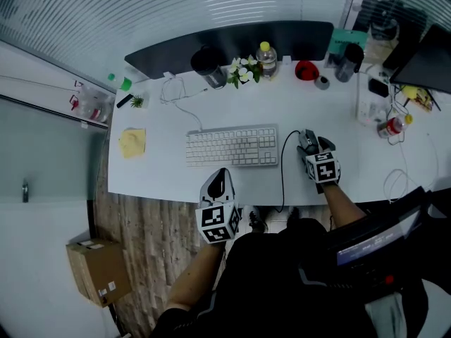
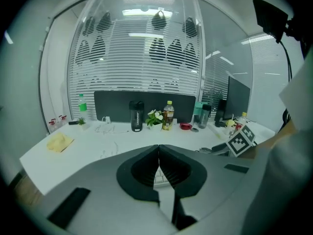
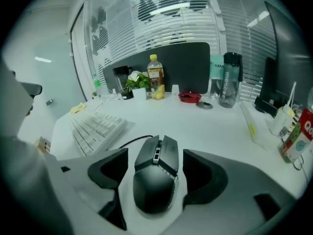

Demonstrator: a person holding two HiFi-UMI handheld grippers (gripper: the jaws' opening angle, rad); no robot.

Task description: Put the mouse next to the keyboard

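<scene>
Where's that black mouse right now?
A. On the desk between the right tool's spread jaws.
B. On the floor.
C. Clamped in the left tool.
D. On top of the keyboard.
A: the mouse lies on the desk, the right tool's jaws standing apart on either side.

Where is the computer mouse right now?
In the head view the mouse sits on the white desk, just right of the keyboard. The right gripper view shows it between the open right tongs.
</scene>
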